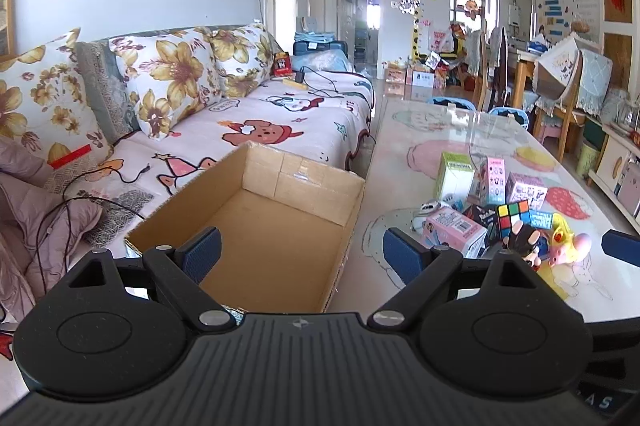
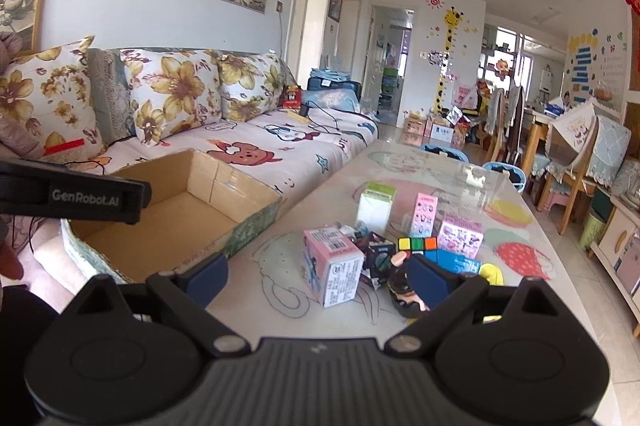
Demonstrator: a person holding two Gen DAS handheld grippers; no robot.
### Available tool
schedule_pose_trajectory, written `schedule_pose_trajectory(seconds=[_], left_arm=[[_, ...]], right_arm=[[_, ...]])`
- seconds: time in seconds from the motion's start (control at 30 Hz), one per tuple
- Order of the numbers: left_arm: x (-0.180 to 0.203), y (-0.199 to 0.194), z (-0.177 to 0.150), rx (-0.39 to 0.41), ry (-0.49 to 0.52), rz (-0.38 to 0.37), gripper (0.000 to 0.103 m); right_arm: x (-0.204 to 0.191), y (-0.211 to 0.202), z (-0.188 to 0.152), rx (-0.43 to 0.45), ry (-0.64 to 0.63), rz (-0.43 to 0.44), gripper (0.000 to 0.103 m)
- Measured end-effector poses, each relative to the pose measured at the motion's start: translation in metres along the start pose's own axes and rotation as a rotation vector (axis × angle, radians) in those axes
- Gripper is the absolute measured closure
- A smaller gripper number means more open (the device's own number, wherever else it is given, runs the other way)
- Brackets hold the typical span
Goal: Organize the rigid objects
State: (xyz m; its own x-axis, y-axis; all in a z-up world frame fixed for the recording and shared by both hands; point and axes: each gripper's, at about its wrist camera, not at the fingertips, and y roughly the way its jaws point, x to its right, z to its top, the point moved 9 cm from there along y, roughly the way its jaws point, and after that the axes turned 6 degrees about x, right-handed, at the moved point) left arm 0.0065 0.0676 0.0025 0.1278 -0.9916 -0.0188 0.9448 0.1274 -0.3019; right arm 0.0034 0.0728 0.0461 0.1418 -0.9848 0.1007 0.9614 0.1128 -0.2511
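An empty open cardboard box (image 1: 276, 226) stands on the table's left side; it also shows in the right wrist view (image 2: 168, 222). My left gripper (image 1: 302, 252) is open and empty, over the box's near right edge. My right gripper (image 2: 320, 272) is open and empty, close in front of a pink box (image 2: 334, 272) and a small figurine (image 2: 404, 290). The pile holds a Rubik's cube (image 1: 513, 219), a green-and-white box (image 1: 456, 176), small pink boxes (image 1: 525, 191), a dark box (image 2: 376, 258) and a pink-and-yellow toy (image 1: 568, 246).
The table (image 1: 420, 130) has a glass top with a cartoon print. A sofa (image 1: 248, 130) with floral cushions and cables runs along the left. Blue stools (image 2: 444, 152) stand at the table's far end. Chairs and cabinets (image 1: 616, 166) are on the right.
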Motion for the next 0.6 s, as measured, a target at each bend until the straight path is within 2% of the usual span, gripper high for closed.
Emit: schedule_pose_trajectory(seconds=[0.2,0.37,0.6], left_arm=[[0.005,0.001,0.005,0.023,-0.01,-0.014,0.0],[-0.011,-0.015,0.003,0.037,-0.012,-0.032,0.0],[-0.011,-0.014,0.005,0.038,0.009,-0.05,0.0]], right_arm=[[-0.01,-0.015,0.007,0.042,-0.029,0.023,0.007],[-0.008,-0.021,-0.002,0.05,-0.047,0.027,0.007],[0.018,-0.015,-0.012,0.052,0.005,-0.033,0.007]])
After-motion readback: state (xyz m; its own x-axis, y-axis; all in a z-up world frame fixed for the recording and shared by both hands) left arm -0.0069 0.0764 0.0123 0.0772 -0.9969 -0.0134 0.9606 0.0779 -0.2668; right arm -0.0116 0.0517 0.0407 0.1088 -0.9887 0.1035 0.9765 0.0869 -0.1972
